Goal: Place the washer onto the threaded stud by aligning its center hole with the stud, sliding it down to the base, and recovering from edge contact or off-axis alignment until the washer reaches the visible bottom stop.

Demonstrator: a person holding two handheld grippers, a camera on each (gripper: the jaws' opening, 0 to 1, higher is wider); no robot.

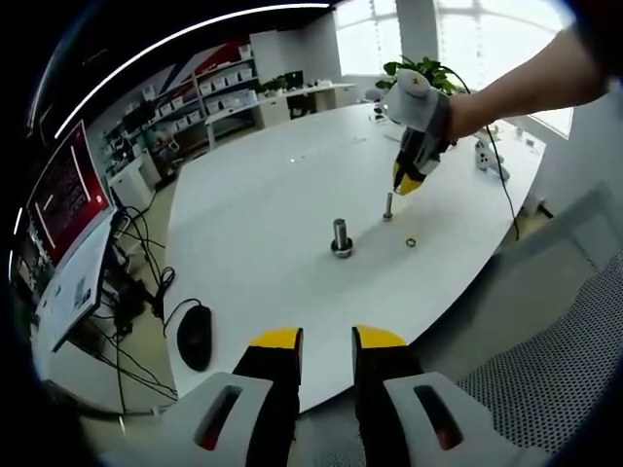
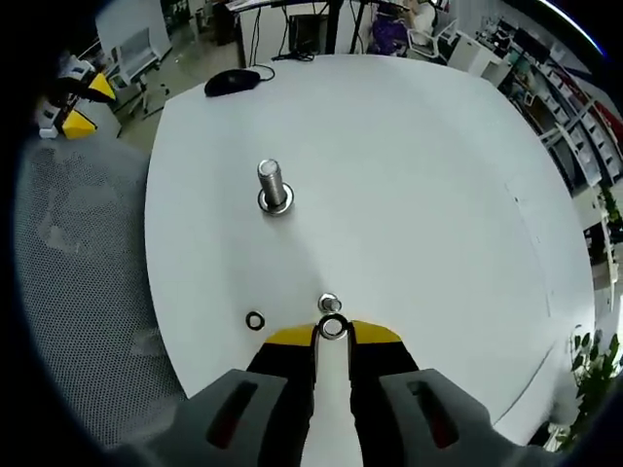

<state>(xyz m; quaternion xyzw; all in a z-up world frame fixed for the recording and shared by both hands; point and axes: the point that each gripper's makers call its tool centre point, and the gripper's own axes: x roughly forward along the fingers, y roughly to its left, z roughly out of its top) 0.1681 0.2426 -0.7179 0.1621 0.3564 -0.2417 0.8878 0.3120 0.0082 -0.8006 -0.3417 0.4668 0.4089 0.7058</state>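
One washer (image 2: 332,328) (seemingly gripped) just beside stud (image 2: 329,304)

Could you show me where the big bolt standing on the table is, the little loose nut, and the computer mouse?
big bolt (image 2: 274,185): right gripper view, on its threaded shaft.
loose nut (image 2: 255,320): right gripper view, on its ring, lying flat on the table.
computer mouse (image 1: 194,336): left gripper view, on its black top.
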